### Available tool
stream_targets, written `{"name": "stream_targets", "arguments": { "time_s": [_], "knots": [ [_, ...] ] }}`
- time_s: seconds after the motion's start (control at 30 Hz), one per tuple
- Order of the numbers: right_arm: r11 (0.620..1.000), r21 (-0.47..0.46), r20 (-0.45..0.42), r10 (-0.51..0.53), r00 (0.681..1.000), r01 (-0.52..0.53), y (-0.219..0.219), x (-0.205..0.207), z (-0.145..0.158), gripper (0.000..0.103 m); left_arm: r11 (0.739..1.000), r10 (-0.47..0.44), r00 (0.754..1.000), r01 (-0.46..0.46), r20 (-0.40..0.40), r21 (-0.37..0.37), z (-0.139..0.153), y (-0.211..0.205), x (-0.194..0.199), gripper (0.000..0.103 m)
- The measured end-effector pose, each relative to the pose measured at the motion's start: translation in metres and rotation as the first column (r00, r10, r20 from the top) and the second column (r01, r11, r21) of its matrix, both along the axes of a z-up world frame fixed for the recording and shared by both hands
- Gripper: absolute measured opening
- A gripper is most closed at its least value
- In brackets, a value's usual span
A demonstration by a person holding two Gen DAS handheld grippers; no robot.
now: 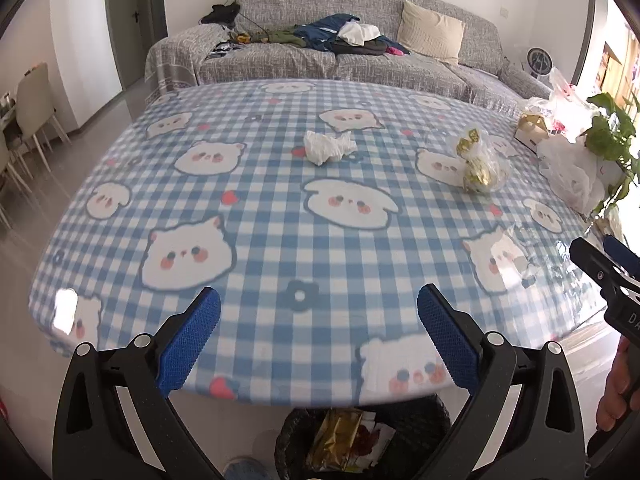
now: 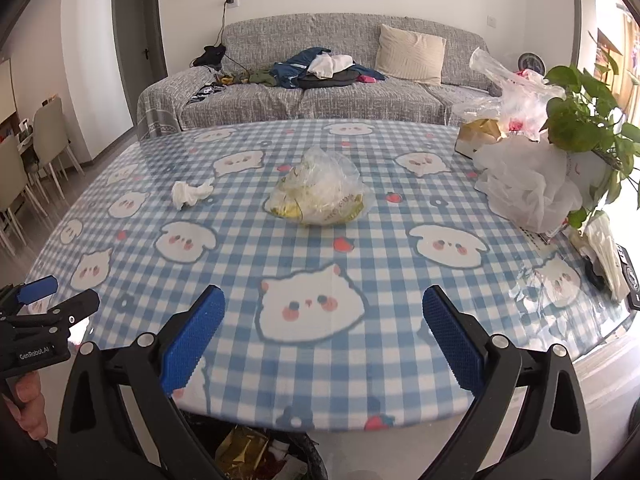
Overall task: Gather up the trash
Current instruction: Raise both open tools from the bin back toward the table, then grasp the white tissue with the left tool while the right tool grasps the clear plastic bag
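A crumpled white tissue point(image 1: 329, 146) lies on the blue checked tablecloth point(image 1: 280, 216) toward the far middle; it also shows in the right wrist view point(image 2: 190, 193). A clear plastic bag with yellow-gold wrappers point(image 1: 480, 162) lies right of it; it also shows in the right wrist view point(image 2: 320, 196). A black trash bin point(image 1: 360, 440) with wrappers inside stands below the table's near edge, also seen in the right wrist view point(image 2: 256, 456). My left gripper point(image 1: 319, 340) is open and empty above the near edge. My right gripper point(image 2: 324, 340) is open and empty, also at the near edge.
White plastic bags point(image 2: 528, 184), a cardboard box point(image 2: 476, 136) and a green potted plant point(image 2: 580, 120) crowd the table's right side. A grey sofa point(image 2: 320, 92) with clothes stands behind the table. Dining chairs point(image 2: 44, 148) stand at the left.
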State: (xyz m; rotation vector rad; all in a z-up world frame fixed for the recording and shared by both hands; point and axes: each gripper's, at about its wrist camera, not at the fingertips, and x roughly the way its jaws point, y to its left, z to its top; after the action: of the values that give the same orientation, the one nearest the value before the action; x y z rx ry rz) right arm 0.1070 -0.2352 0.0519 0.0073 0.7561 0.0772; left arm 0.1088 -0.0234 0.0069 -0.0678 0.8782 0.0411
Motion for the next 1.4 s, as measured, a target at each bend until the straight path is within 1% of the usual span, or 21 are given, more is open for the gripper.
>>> {"name": "stream_targets", "arguments": {
  "time_s": [0.47,0.77,0.93,1.07,1.3,1.4],
  "knots": [
    [1.000,0.013,-0.023,-0.001,1.000,0.001,0.010,0.075,-0.011,0.095,1.000,0.018,0.999,-0.018,-0.028,0.014,-0.004,0.010,0.071,0.097],
    [1.000,0.009,-0.024,-0.018,1.000,0.018,0.009,0.129,-0.010,0.095,0.999,0.027,0.999,-0.027,-0.039,0.018,-0.004,0.010,0.132,0.096],
    [1.000,-0.003,-0.042,-0.026,0.999,0.026,0.010,0.161,-0.016,0.095,0.999,0.029,0.998,-0.027,-0.058,0.028,-0.014,0.009,0.168,0.096],
    [0.999,-0.004,-0.074,-0.033,0.997,0.033,0.006,0.184,-0.029,0.095,0.999,0.026,0.997,-0.024,-0.079,0.028,-0.026,0.006,0.196,0.095],
    [0.999,0.023,-0.107,-0.033,0.994,0.035,0.000,0.206,-0.053,0.095,0.999,0.033,0.993,-0.030,-0.117,0.026,-0.049,0.005,0.236,0.089],
    [0.999,0.028,-0.117,-0.028,0.993,0.032,0.000,0.211,-0.061,0.094,0.999,0.029,0.991,-0.027,-0.133,0.017,-0.055,0.004,0.246,0.082]
  ]
}}
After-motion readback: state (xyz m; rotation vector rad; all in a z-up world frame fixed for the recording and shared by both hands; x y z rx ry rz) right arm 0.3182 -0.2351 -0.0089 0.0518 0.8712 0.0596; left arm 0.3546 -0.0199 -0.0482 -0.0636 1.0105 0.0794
